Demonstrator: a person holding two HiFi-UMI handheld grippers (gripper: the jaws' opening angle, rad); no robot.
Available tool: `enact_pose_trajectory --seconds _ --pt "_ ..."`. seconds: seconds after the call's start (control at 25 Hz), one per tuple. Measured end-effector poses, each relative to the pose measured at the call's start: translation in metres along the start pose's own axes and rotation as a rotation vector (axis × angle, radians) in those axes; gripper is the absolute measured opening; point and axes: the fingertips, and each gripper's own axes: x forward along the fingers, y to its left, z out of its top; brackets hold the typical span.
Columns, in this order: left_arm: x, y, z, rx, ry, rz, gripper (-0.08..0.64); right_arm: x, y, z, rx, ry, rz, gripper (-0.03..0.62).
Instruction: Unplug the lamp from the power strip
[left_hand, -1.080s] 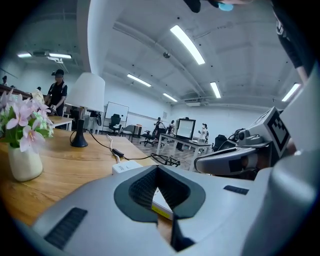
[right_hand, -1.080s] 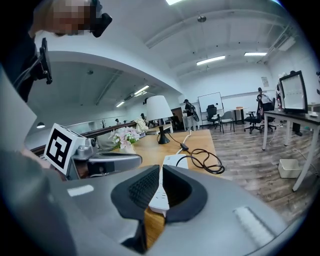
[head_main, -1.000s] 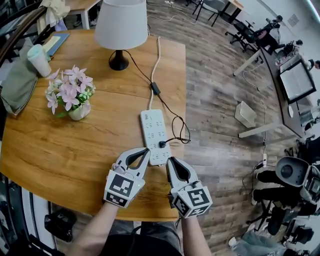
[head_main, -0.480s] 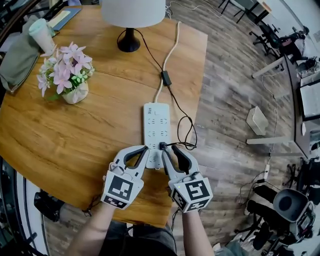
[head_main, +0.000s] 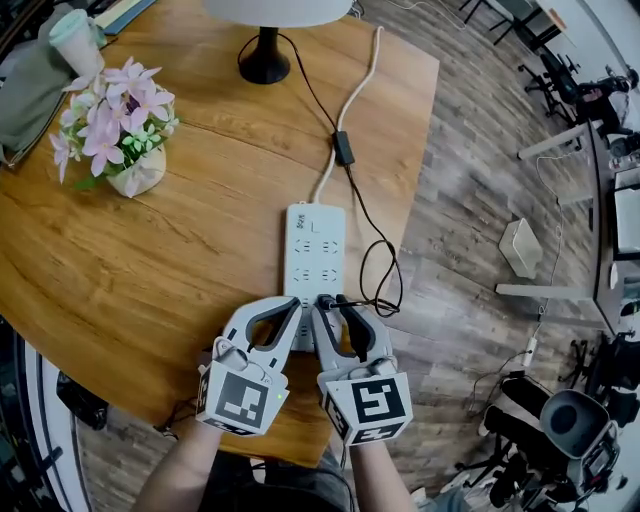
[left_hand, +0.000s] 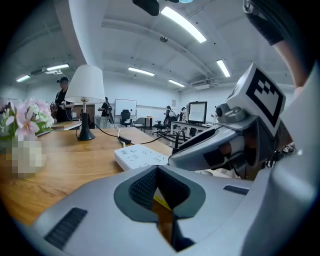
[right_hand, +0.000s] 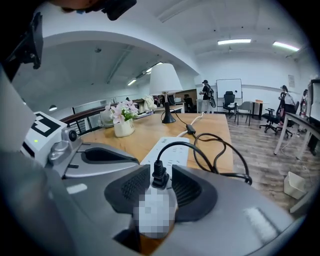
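The white power strip (head_main: 312, 262) lies on the wooden table (head_main: 150, 270), with the lamp's black plug (head_main: 325, 300) standing in its near end. The black cord (head_main: 385, 275) loops off to the right and runs up to the lamp's base (head_main: 264, 65). My right gripper (head_main: 333, 305) straddles the plug (right_hand: 160, 176); its jaws have just been opening, and the pads stand close on both sides without pressing. Beside the strip's near left corner sits my left gripper (head_main: 288, 308), shut with nothing between its fingertips. The strip (left_hand: 140, 156) shows just beyond it.
A vase of pink flowers (head_main: 110, 120) stands at the left, with a cup (head_main: 75, 40) and a green cloth (head_main: 25, 90) behind it. The strip's white cable (head_main: 355, 90) runs off the far edge. The table's right edge (head_main: 415, 200) drops to wooden floor.
Both grippers have moved forward and down to the strip's near end. The right gripper's jaws, shut a second ago, have spread and now stand around the plug.
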Motion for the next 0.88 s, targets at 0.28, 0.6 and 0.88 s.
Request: enact_pose_trajectory --seconds 0.28,0.6,0.88 --pt "0.004 -0.007 -0.004 0.052 0.041 -0.005 -0.006 0.002 -0.003 -0.01 0.012 0.043 -0.125 0.1" --pt "0.004 -0.007 -0.007 0.077 0.057 0.001 -0.006 0.002 0.003 -0.008 -0.082 0.007 -0.123 0.089" --pt "0.005 -0.004 -0.006 0.064 0.054 -0.002 -0.006 -0.001 -0.006 -0.008 0.169 -0.013 -0.052 0.084"
